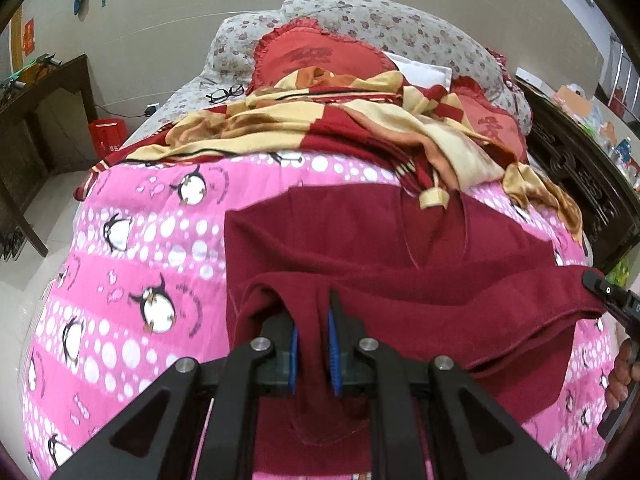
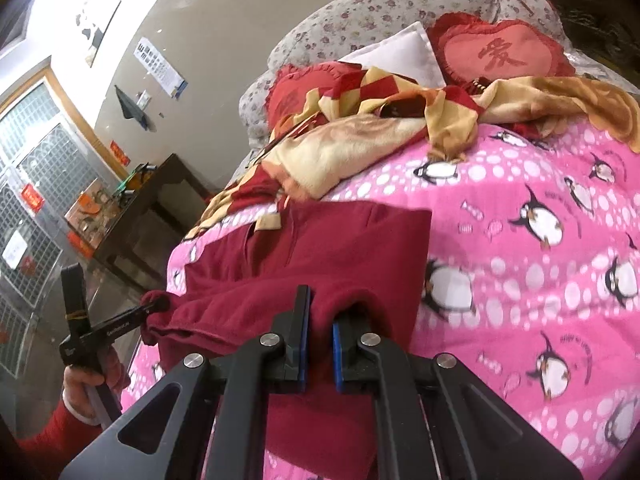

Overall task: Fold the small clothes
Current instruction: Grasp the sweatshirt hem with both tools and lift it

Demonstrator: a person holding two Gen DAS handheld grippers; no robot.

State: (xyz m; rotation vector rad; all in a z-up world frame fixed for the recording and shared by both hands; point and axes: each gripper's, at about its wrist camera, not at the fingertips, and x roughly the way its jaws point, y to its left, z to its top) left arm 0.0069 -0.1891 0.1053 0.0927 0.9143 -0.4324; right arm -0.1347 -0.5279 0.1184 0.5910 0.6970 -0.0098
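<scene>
A dark red fleece garment (image 1: 360,236) lies on a pink penguin-print quilt (image 1: 132,240); it also shows in the right wrist view (image 2: 320,248). My left gripper (image 1: 313,312) is shut on the garment's near left edge, cloth bunched between its blue pads. My right gripper (image 2: 320,316) is shut on the near right edge. Both hold that near edge lifted, stretched between them. The right gripper's tip shows at the right of the left wrist view (image 1: 600,284). The left gripper shows at the left of the right wrist view (image 2: 156,306).
A red-and-yellow checked blanket (image 1: 340,124) is heaped behind the garment. Red heart cushions (image 2: 500,54) and a floral duvet (image 1: 360,16) lie further back, with glasses (image 1: 226,93). A dark wooden table (image 1: 36,120) stands left of the bed; a dark carved headboard (image 1: 580,176) is on the right.
</scene>
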